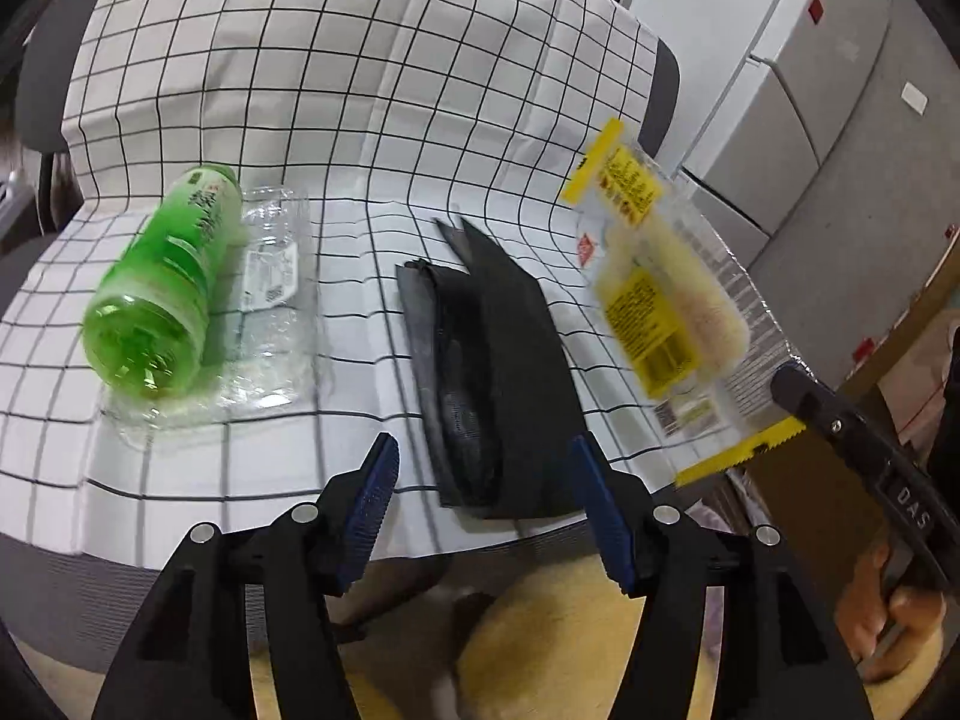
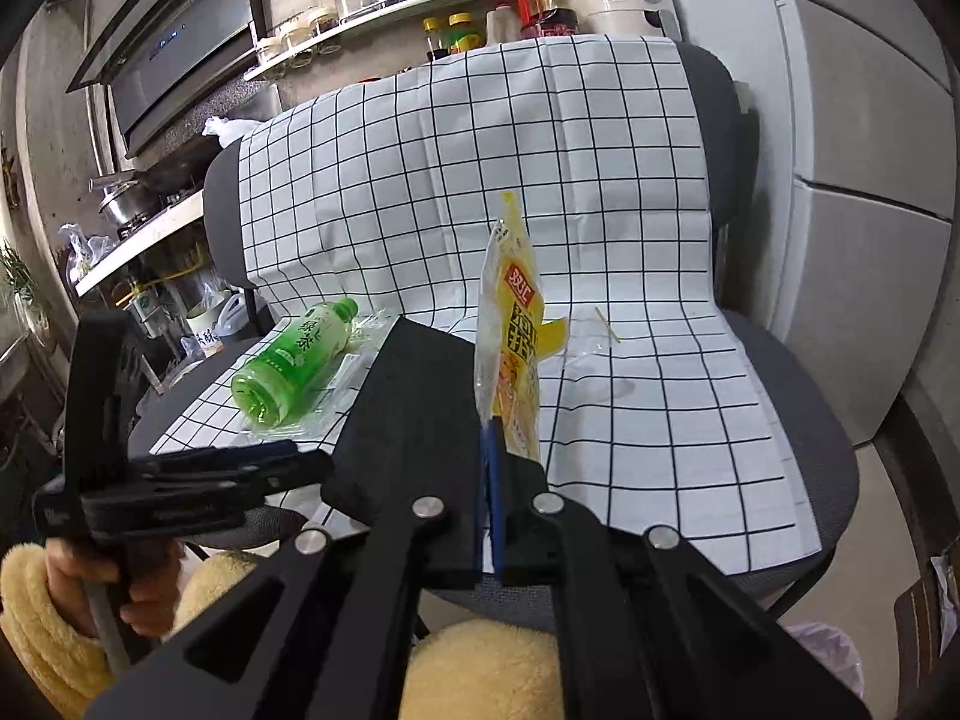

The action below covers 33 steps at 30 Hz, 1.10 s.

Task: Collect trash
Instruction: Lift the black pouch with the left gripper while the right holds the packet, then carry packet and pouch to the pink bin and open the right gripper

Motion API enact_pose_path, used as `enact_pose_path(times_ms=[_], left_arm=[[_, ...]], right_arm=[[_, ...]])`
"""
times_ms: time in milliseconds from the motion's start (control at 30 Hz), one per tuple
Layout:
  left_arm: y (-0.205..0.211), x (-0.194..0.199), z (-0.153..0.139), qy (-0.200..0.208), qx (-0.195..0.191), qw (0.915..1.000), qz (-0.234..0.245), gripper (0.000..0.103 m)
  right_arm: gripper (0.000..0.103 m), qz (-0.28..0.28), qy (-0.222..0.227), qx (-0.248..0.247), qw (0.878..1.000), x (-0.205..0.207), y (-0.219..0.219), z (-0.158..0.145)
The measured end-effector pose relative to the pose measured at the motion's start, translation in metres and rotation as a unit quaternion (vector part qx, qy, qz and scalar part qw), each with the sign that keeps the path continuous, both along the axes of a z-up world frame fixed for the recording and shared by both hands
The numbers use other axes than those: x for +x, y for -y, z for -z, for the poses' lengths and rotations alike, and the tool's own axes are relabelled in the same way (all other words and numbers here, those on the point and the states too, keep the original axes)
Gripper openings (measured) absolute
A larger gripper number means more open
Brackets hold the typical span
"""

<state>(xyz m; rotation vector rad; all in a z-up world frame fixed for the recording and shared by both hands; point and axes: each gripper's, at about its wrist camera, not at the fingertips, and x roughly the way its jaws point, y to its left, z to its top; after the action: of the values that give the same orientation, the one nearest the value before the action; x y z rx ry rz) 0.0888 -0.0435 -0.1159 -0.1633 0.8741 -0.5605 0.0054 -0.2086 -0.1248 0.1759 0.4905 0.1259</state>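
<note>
A chair is draped with a white grid-patterned cloth (image 1: 360,90). On its seat lie a green plastic bottle (image 1: 159,285), a clear crumpled wrapper (image 1: 273,300) beside it, and a black folded bag (image 1: 486,372). My left gripper (image 1: 486,480) is open and empty, just in front of the black bag. My right gripper (image 2: 489,432) is shut on a yellow snack wrapper (image 2: 510,324) and holds it upright above the seat. The wrapper also shows in the left wrist view (image 1: 654,294), lifted at the right. The bottle (image 2: 294,360) and black bag (image 2: 414,396) show in the right wrist view.
A small yellow stick (image 2: 609,324) lies on the cloth at the seat's right. A kitchen shelf with jars (image 2: 384,0) and a stove hood (image 2: 174,42) stand behind the chair. A grey cabinet (image 2: 870,210) stands at the right.
</note>
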Motion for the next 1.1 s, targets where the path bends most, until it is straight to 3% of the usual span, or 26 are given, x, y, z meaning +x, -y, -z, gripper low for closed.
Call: enact_pose_path(times_ms=[133,200,333,400,467,500,567,867,1100], left_arm=[[0.019,0.017,0.015,0.0,0.038,0.9989,-0.026,0.059],[0.019,0.03,0.026,-0.018,0.038,0.9986,-0.031,0.058],[0.025,0.048,0.041,-0.04,0.046,0.9976,-0.033,0.045],[0.028,0.051,0.042,-0.034,0.051,0.9976,-0.032,0.043],[0.03,0.052,0.041,-0.022,0.053,0.9981,-0.02,0.031],[0.034,0.051,0.04,-0.018,0.049,0.9986,-0.004,0.013],[0.036,0.047,0.039,-0.014,0.041,0.9989,0.016,0.003],[0.037,0.012,-0.009,0.044,-0.017,0.9977,0.048,0.002],[0.063,-0.015,-0.042,0.07,-0.076,0.9885,0.111,0.002]], right_arm=[[0.002,0.0,0.001,-0.002,1.0,-0.002,-0.001,0.0],[0.002,0.002,0.002,-0.004,1.0,-0.005,0.001,0.001],[0.002,0.008,-0.002,0.003,1.0,-0.008,0.011,0.005],[0.002,0.01,-0.004,0.008,1.0,-0.008,0.016,0.007],[0.002,0.012,-0.005,0.012,1.0,-0.008,0.02,0.009],[0.002,0.013,-0.006,0.015,1.0,-0.008,0.022,0.01],[0.002,0.015,-0.004,0.02,1.0,-0.01,0.026,0.01],[0.002,0.053,0.021,0.01,0.998,-0.035,0.046,-0.002],[0.002,0.118,0.027,-0.016,0.992,-0.07,0.07,-0.007]])
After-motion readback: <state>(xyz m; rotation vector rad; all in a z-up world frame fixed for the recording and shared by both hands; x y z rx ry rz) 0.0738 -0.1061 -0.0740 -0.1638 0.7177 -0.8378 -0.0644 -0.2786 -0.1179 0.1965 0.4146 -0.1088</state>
